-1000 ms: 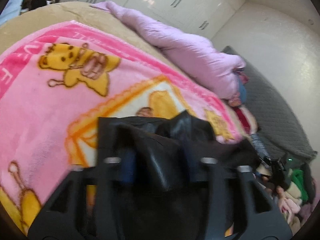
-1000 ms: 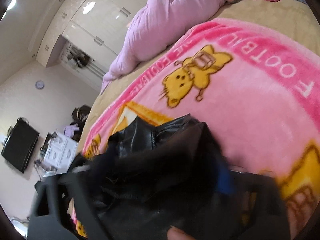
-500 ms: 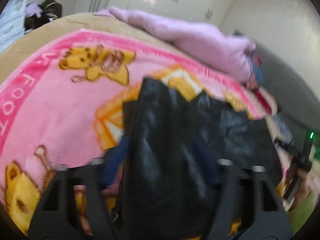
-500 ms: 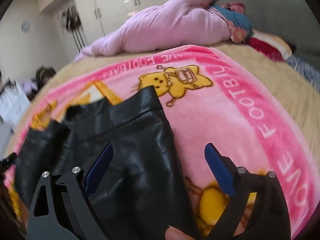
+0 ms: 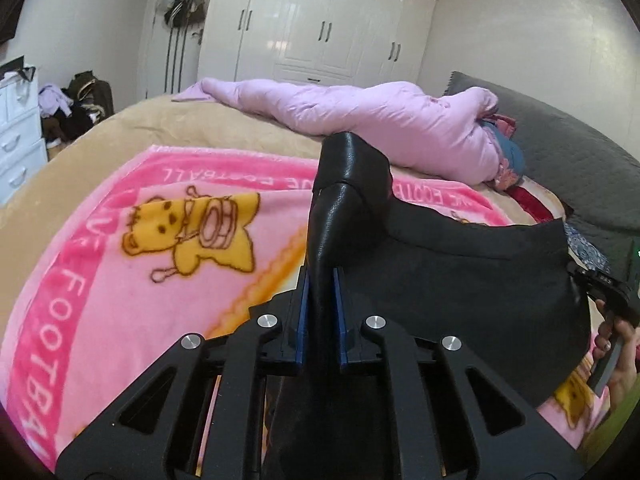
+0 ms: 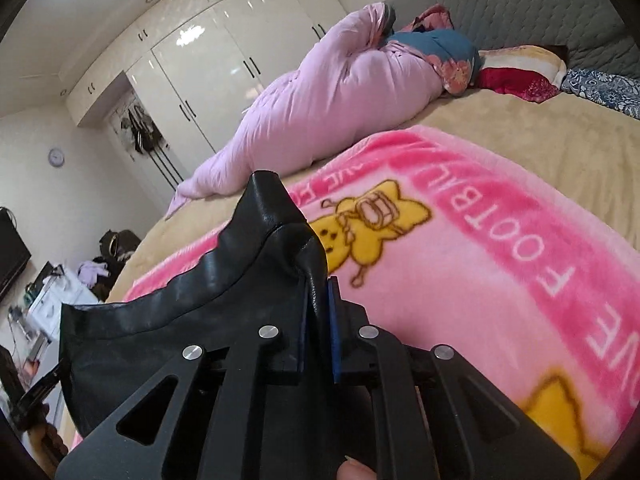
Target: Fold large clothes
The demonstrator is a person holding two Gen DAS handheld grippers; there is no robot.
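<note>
Black leather garment (image 5: 460, 276) hangs stretched between both tools above the pink cartoon blanket (image 5: 120, 264) on the bed. Left gripper (image 5: 320, 316) and right gripper (image 6: 316, 320) each pinch a corner tight. Lilac duvet (image 6: 340, 108) lies bunched at the far side.

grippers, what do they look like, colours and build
Both match: the left gripper and right gripper are matte black frames with cut-out linkage arms, round silver pivot bolts and thin blue pads on the inner faces of the fingers. No cables or markings show.
</note>
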